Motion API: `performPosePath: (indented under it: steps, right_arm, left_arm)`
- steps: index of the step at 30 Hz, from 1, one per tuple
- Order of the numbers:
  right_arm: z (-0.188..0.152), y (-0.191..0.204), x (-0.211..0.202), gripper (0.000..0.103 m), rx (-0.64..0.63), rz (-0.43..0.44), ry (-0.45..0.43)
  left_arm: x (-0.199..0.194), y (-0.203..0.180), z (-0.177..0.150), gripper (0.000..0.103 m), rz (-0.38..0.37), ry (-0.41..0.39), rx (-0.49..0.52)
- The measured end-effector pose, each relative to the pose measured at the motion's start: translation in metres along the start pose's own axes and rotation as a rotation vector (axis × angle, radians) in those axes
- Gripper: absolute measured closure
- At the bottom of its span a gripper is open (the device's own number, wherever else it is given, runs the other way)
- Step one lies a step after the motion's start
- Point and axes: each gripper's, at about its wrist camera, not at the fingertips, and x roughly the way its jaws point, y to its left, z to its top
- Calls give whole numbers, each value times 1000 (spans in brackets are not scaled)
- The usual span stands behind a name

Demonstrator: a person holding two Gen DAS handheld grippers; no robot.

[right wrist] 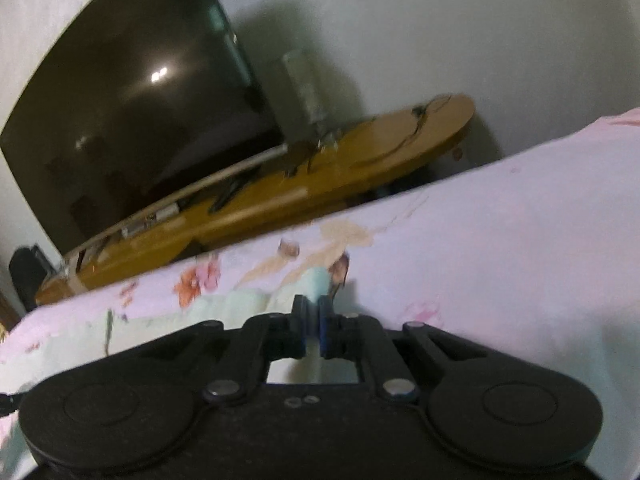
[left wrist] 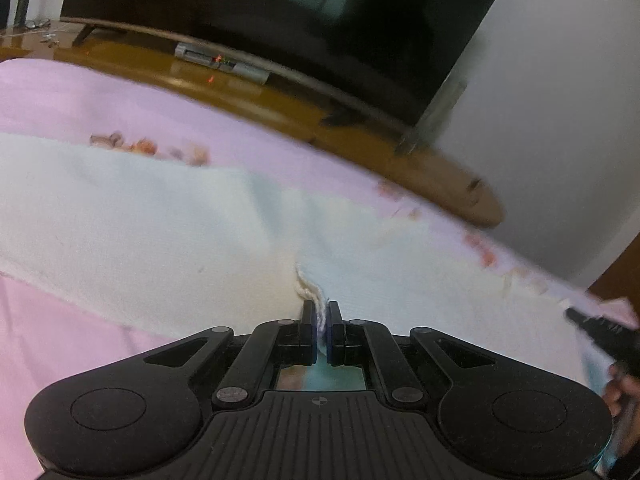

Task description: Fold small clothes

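A cream-white small garment (left wrist: 160, 220) lies spread across a pink sheet (left wrist: 60, 100). My left gripper (left wrist: 320, 308) is shut on a bunched fold of the garment's near edge, with cloth pinched between the pads. The right gripper (left wrist: 574, 316) shows at the right edge of the left wrist view, in a person's hand (left wrist: 620, 396), at the garment's far right end. In the right wrist view the right gripper (right wrist: 314, 308) is shut, with pale cloth (right wrist: 240, 304) running between its fingers and under it.
The pink sheet (right wrist: 500, 240) has a floral print (right wrist: 196, 280). Behind the bed stands a long wooden stand (left wrist: 280, 96) with a large dark television (right wrist: 132, 100) on it, against a white wall (left wrist: 560, 100). Small items lie at the stand's left end.
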Motion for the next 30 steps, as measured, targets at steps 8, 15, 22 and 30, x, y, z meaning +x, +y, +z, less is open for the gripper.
performPosePath:
  steps: [8,15,22,30]
  right_arm:
    - [-7,-9,13,87,17,-51,88]
    - [-15,10,-46,74,-101,-14,19]
    - [-34,31,-63,73,-103,7,32]
    - [-53,45,-51,77,-290,-81,164]
  left_arm:
    - [-13,12,6,96,-37,-3,-43]
    - [-33,24,13,74,3,-61,-85]
    - [-13,-2,2,85,59,-1,3]
    - [-21,-5,-8,99,83,-19,111]
